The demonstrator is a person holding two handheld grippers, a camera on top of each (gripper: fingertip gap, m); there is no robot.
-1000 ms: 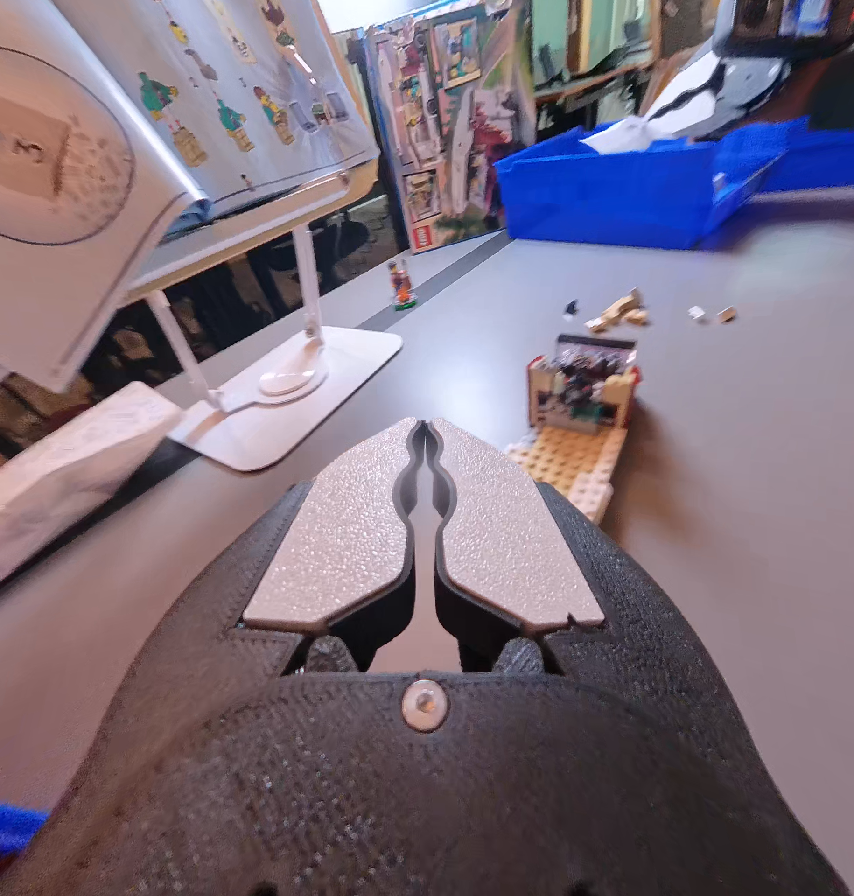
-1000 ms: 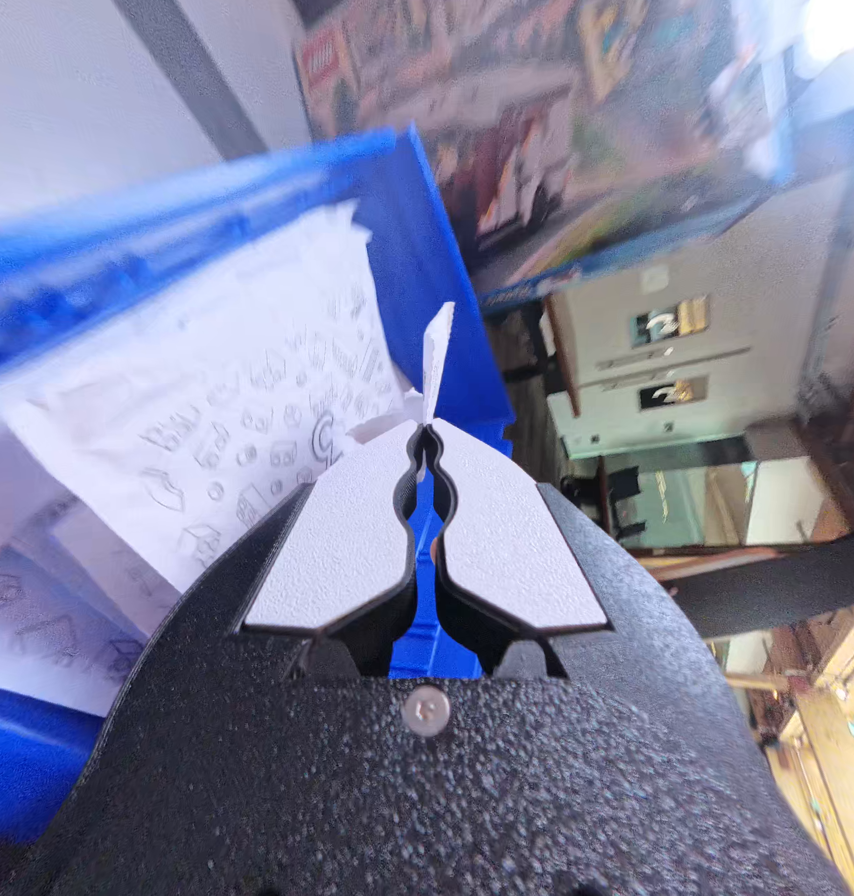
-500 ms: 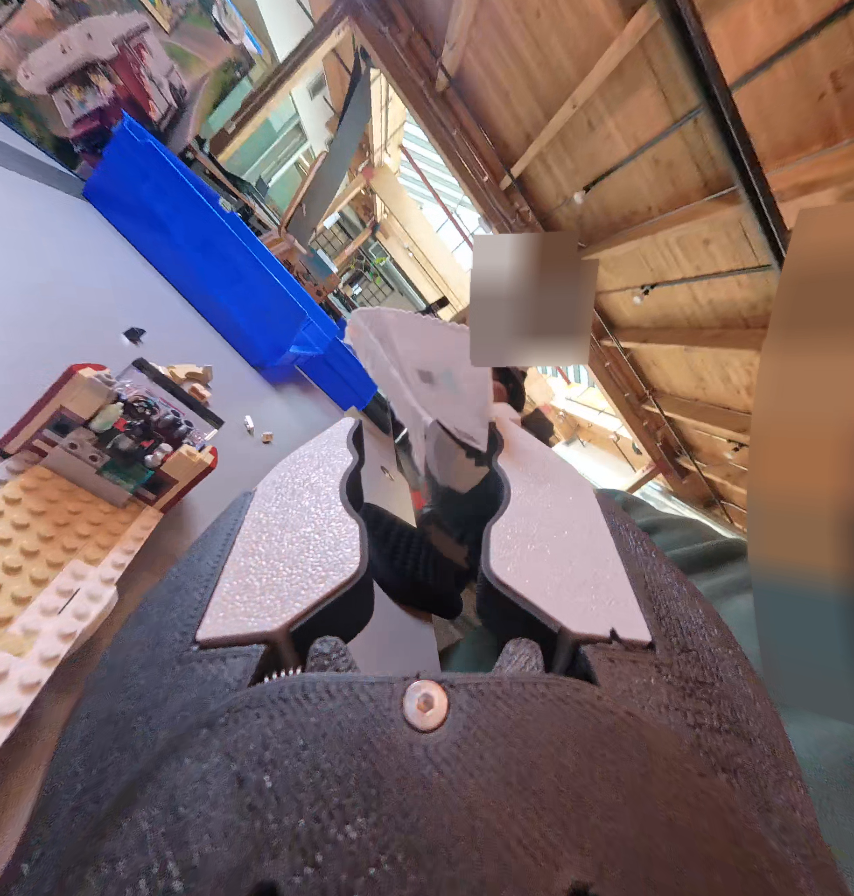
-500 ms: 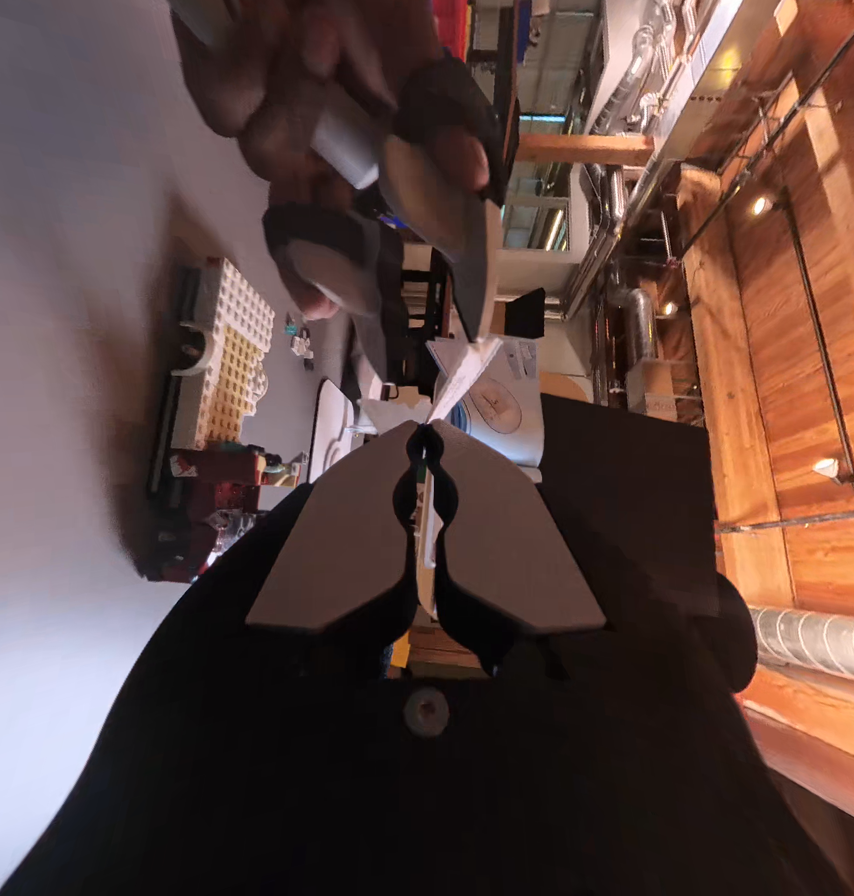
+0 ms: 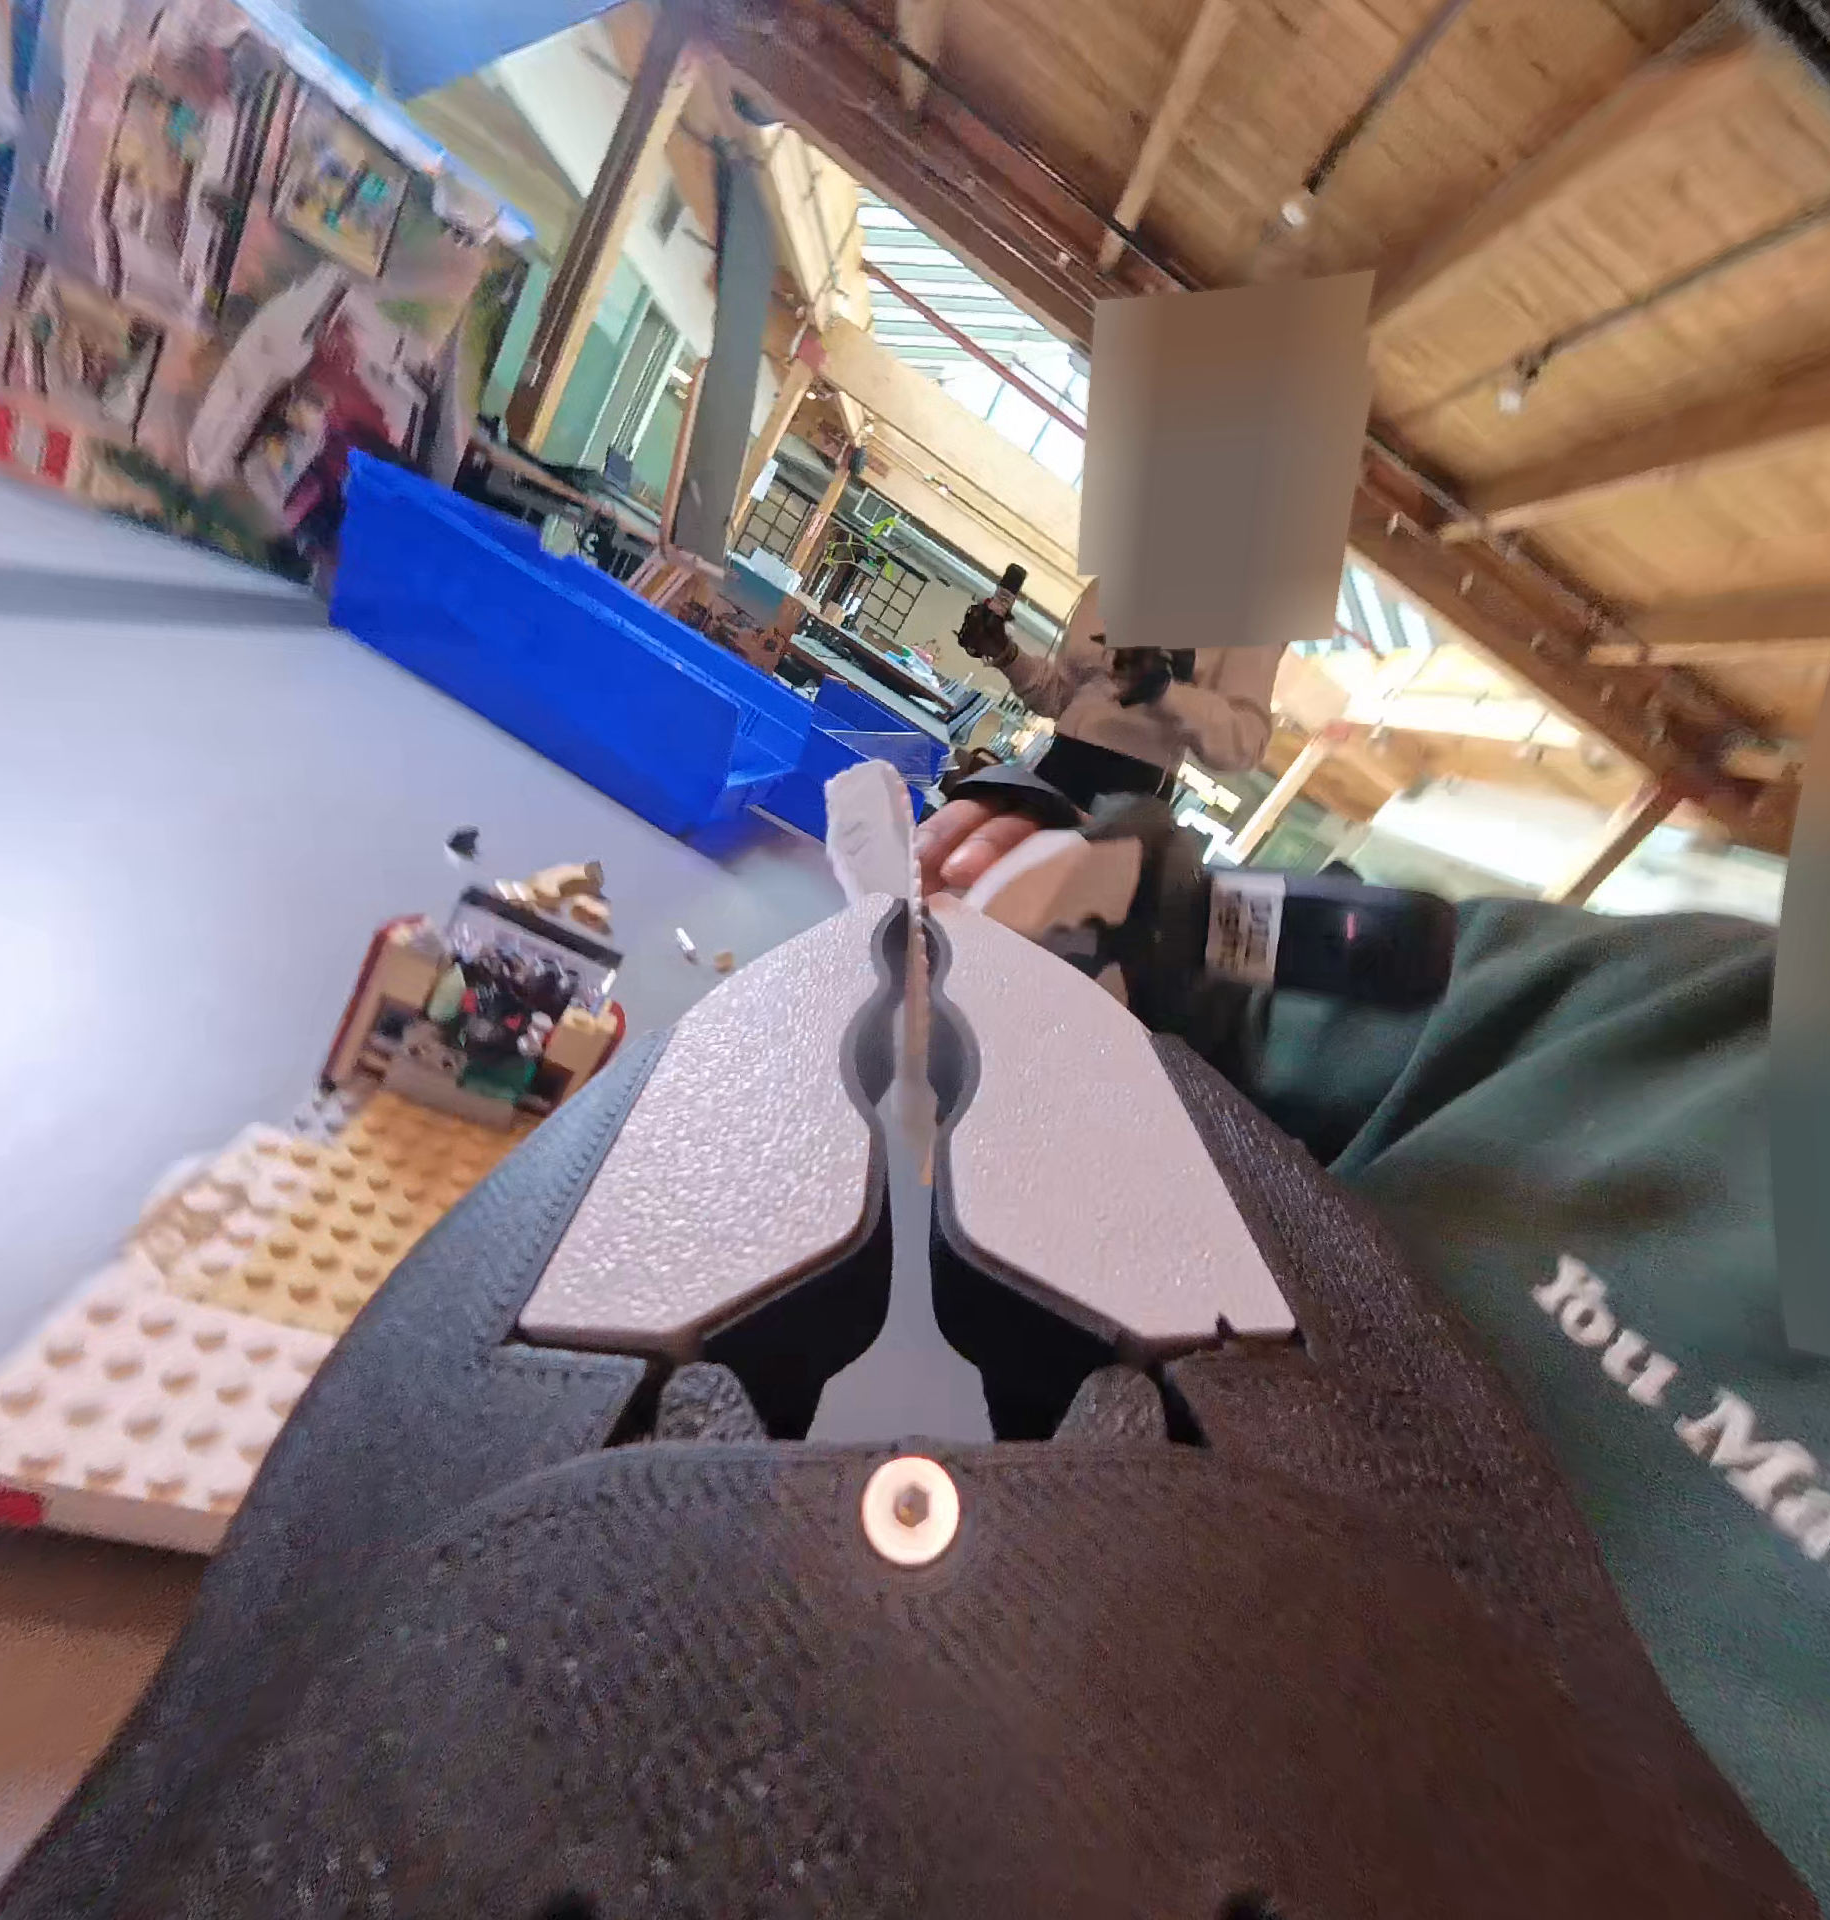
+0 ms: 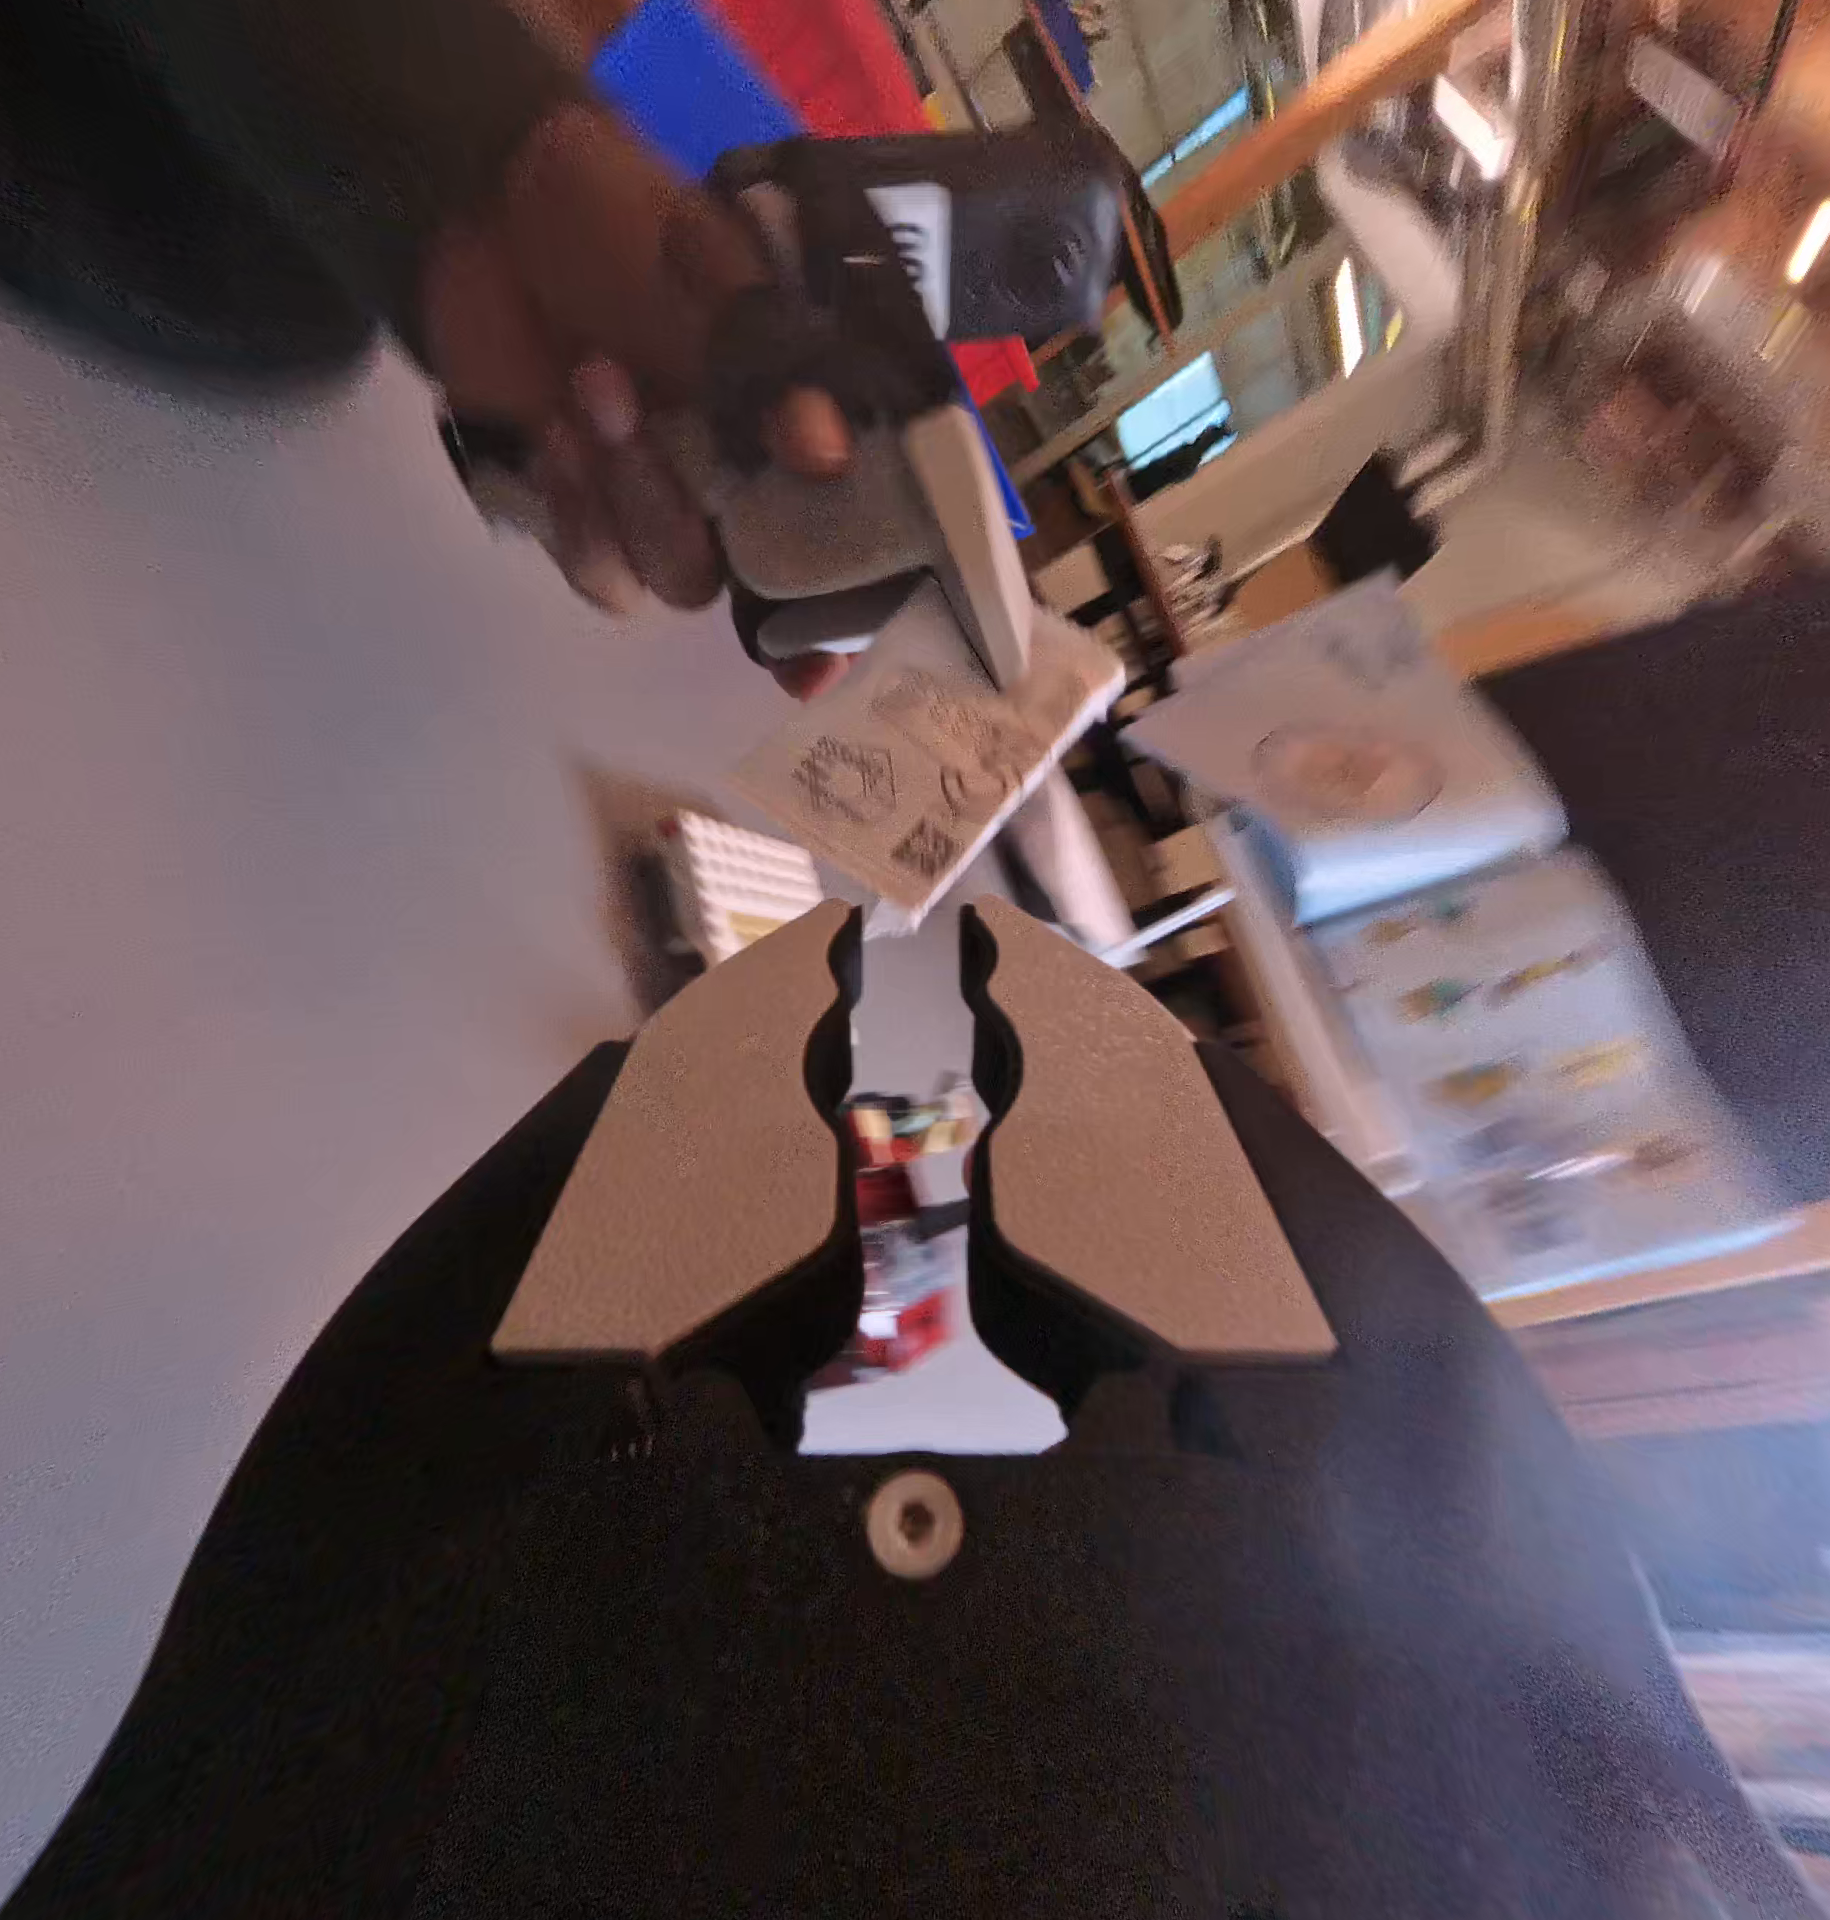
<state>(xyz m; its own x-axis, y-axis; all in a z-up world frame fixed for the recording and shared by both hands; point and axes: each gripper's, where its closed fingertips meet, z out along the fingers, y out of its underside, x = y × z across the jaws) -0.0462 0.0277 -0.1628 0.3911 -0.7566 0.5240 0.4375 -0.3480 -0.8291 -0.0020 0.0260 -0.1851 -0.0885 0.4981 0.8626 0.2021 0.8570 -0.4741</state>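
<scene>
Left jaws pinching white paper bag (image 5: 869, 831), brick model (image 5: 485, 1008) and blue bin (image 5: 578, 644) beyond

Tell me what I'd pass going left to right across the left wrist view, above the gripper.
Picture box → blue bin → white paper bag pinched in the left gripper → the other gripper, held in a hand → green sleeve.

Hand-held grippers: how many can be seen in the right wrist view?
2. The right hand-held gripper fills the foreground, fingers apart, nothing held. The left hand-held gripper is above it, in a person's hand, shut on a white paper bag.
</scene>
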